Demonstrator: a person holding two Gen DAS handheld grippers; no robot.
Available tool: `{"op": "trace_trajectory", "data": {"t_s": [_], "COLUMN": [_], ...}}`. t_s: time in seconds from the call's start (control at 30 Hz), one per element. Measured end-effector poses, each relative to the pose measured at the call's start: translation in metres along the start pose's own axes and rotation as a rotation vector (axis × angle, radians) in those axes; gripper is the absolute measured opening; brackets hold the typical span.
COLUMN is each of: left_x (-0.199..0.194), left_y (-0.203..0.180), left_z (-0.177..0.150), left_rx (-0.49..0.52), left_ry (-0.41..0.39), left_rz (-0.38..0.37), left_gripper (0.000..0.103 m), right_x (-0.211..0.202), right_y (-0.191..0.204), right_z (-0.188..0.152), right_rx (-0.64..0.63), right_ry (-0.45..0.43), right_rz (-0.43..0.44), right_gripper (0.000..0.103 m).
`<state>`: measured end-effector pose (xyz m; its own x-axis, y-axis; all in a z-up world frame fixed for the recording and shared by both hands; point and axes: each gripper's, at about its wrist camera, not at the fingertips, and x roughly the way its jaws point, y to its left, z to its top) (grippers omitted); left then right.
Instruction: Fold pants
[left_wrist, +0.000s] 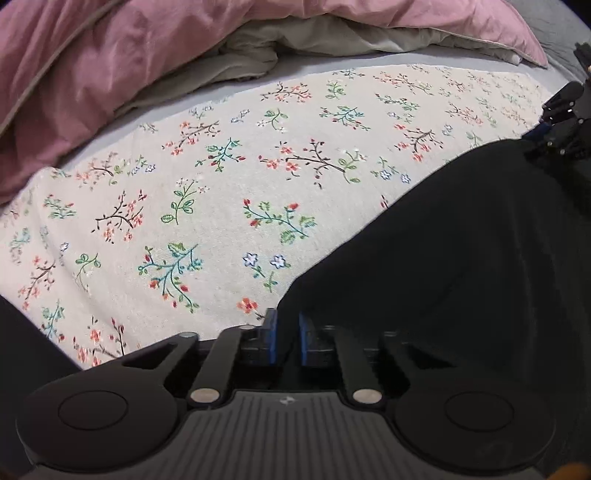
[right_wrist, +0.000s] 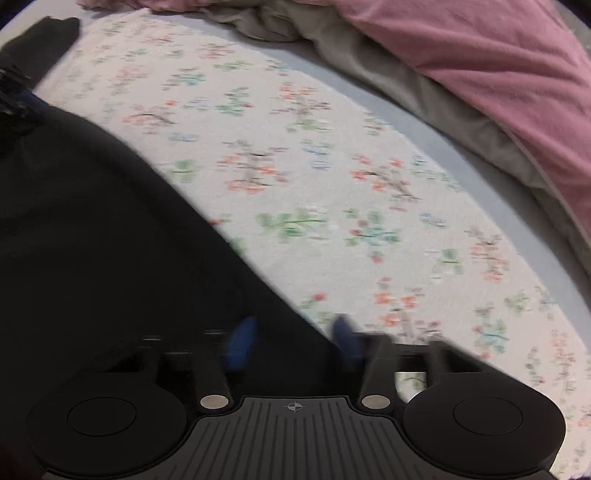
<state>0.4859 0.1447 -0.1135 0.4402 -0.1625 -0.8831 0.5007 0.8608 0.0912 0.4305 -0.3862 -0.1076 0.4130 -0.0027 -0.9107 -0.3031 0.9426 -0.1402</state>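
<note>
Black pants (left_wrist: 443, 258) lie spread on a floral cloth (left_wrist: 221, 203), filling the lower right of the left wrist view. My left gripper (left_wrist: 288, 338) sits at their near left corner, its blue pads (left_wrist: 271, 338) close together with the black edge pinched between them. In the blurred right wrist view the pants (right_wrist: 92, 240) fill the lower left. My right gripper (right_wrist: 295, 343) stands over their right edge with its blue pads (right_wrist: 242, 347) wide apart and black fabric lying between them, not pressed.
The floral cloth (right_wrist: 332, 166) covers a grey-blue bed sheet (right_wrist: 461, 147). A pink duvet (left_wrist: 110, 55) and a crumpled beige blanket (left_wrist: 295, 40) are bunched along the far side. The pink duvet (right_wrist: 498, 55) also fills the upper right of the right wrist view.
</note>
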Motion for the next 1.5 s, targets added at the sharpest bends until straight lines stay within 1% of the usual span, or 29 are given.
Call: {"op": "trace_trajectory", "data": {"t_s": [0.03, 0.07, 0.1, 0.13, 0.17, 0.27, 0.43, 0.63, 0.8, 0.93, 1.0, 1.1, 1.23, 1.37, 1.5], "left_x": [-0.002, -0.006, -0.010, -0.016, -0.023, -0.051, -0.101, -0.164, -0.212, -0.235, -0.238, -0.239, -0.225, -0.207, -0.190], "left_y": [-0.003, -0.003, -0.009, -0.014, -0.018, -0.029, -0.045, -0.070, -0.094, -0.112, -0.121, -0.131, -0.144, -0.155, -0.164], "left_z": [-0.002, -0.003, -0.006, -0.008, -0.010, -0.016, -0.026, -0.053, -0.093, -0.131, -0.152, -0.187, -0.234, -0.274, -0.297], "left_rx": [-0.008, -0.023, -0.031, -0.037, -0.046, -0.061, -0.112, -0.151, -0.167, -0.189, -0.205, -0.255, -0.320, -0.400, -0.454], "left_ry": [-0.011, -0.022, -0.036, -0.051, -0.065, -0.112, -0.173, -0.245, -0.298, -0.324, -0.331, -0.327, -0.289, -0.253, -0.220], "left_rz": [0.018, 0.035, 0.059, 0.079, 0.099, 0.151, 0.161, 0.178, 0.169, 0.151, 0.145, 0.126, 0.102, 0.076, 0.079], "left_gripper": [0.018, 0.018, 0.017, 0.017, 0.016, 0.016, 0.016, 0.016, 0.015, 0.016, 0.016, 0.016, 0.016, 0.016, 0.016], "right_x": [-0.001, -0.001, -0.003, -0.005, -0.010, -0.034, -0.094, -0.163, -0.216, -0.244, -0.253, -0.259, -0.255, -0.239, -0.210], "right_y": [0.007, 0.014, 0.020, 0.024, 0.030, 0.040, 0.065, 0.099, 0.137, 0.167, 0.181, 0.207, 0.243, 0.273, 0.291], "right_z": [0.000, 0.000, 0.000, 0.000, -0.001, -0.007, -0.026, -0.052, -0.091, -0.126, -0.145, -0.172, -0.210, -0.247, -0.272], "right_rx": [-0.016, -0.028, -0.030, -0.024, -0.015, 0.026, 0.036, 0.038, 0.035, 0.024, 0.020, 0.021, 0.017, 0.040, 0.107], "right_ry": [0.001, 0.002, 0.004, 0.005, -0.005, -0.057, -0.110, -0.180, -0.239, -0.265, -0.271, -0.280, -0.267, -0.243, -0.206], "right_rz": [-0.005, -0.024, -0.048, -0.076, -0.115, -0.178, -0.243, -0.289, -0.311, -0.312, -0.312, -0.300, -0.278, -0.248, -0.217], "right_gripper": [0.016, 0.013, 0.008, 0.005, 0.005, 0.004, 0.004, 0.004, 0.004, 0.004, 0.004, 0.004, 0.004, 0.004, 0.004]}}
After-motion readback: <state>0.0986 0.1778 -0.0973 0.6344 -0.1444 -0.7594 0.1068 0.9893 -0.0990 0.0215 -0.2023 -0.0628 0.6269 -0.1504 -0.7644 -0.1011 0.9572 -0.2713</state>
